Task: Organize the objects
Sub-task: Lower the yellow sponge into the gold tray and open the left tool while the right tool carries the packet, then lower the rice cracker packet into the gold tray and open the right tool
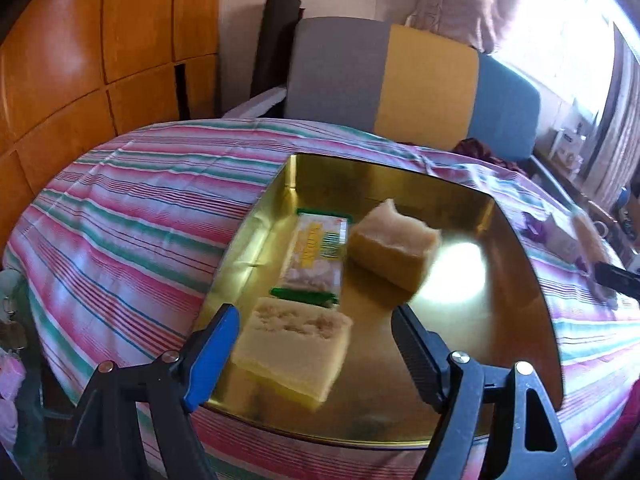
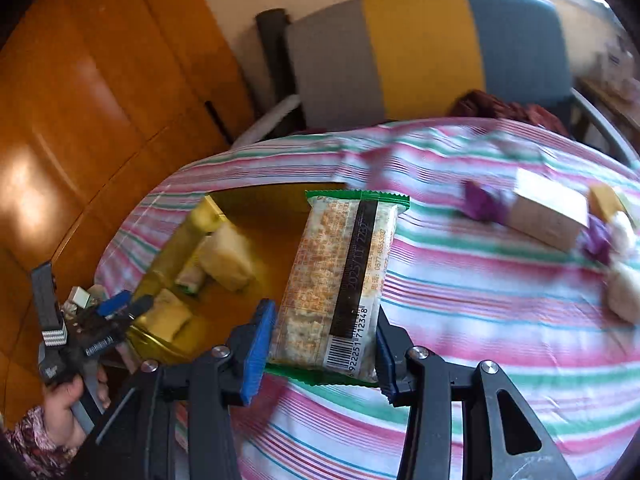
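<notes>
right wrist view: right gripper clamps a cracker packet.
lay it flat in the gold tray, clear of the wide-open, empty left gripper.

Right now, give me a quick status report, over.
Left tongs open above cake slice in gold tin. Right tongs shut on wrapped snack bar. Path clear.

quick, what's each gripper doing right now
left gripper: open, holding nothing, above a cake piece in the gold tray.
right gripper: shut on a wrapped snack bar.
</notes>
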Demonstrator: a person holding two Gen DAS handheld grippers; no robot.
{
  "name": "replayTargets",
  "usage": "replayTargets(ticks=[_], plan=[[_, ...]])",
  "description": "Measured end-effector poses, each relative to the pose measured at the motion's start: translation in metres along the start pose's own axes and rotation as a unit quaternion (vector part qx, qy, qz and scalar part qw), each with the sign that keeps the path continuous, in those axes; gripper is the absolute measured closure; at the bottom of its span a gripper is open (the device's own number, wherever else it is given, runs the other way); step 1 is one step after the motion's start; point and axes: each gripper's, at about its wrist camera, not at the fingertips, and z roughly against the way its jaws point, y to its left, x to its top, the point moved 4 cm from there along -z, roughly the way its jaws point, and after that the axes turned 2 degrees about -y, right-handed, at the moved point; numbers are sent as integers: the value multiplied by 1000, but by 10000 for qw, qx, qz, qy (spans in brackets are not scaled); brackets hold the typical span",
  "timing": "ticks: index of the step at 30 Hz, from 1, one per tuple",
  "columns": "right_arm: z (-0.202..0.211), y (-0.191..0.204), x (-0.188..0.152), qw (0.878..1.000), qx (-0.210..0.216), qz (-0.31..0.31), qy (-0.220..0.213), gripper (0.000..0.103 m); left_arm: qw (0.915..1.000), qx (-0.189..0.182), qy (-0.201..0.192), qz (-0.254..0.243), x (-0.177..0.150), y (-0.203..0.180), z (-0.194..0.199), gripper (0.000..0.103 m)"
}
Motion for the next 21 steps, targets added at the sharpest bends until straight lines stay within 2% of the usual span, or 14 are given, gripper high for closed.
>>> replayTargets(ticks=[6, 11, 17, 19, 21], plan=[[-50, 45, 21, 9983, -87, 462, 333, 57, 9992, -329, 46, -200, -6, -18, 8, 23], [-91, 63, 28, 9950, -219, 713, 667, 57, 9982, -472, 3, -369, -11, -22, 14, 23], [-132, 70, 27, 9889, -522, 923, 1044, 56, 9985, -529, 121, -59, -11, -8, 14, 23], [-136, 73, 30, 9890, -505, 967, 1001, 54, 9985, -531, 118, 23, -10, -4, 14, 23], [-137, 75, 35, 9898, -574, 969, 873, 42, 9986, -514, 120, 51, -10, -1, 14, 23]])
